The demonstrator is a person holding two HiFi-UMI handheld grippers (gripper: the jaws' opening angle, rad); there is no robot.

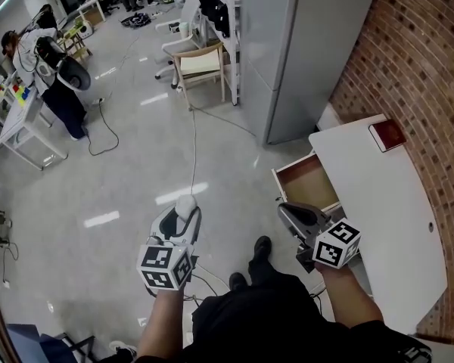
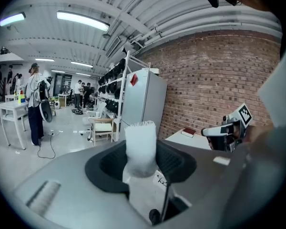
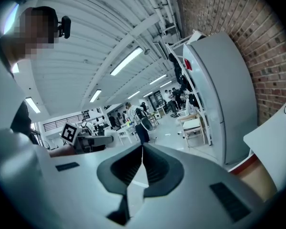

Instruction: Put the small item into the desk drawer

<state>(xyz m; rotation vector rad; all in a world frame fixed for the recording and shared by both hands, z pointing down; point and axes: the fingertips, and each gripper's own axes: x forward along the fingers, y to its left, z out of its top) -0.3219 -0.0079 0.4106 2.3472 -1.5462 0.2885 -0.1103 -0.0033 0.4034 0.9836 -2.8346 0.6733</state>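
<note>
A red brick wall (image 1: 416, 44) ran along the right side, and a tall grey cabinet (image 1: 303, 44) stood beside it. The glossy grey floor (image 1: 136, 180) reflected the ceiling strip lights (image 2: 83, 20). A wooden chair (image 1: 200, 66) stood farther off, and a white table (image 1: 13, 123) at the far left.

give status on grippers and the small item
Left gripper shut on white small item. Right gripper shut, empty. Desk drawer open, item not in yet. Nothing seen blocking it.
</note>
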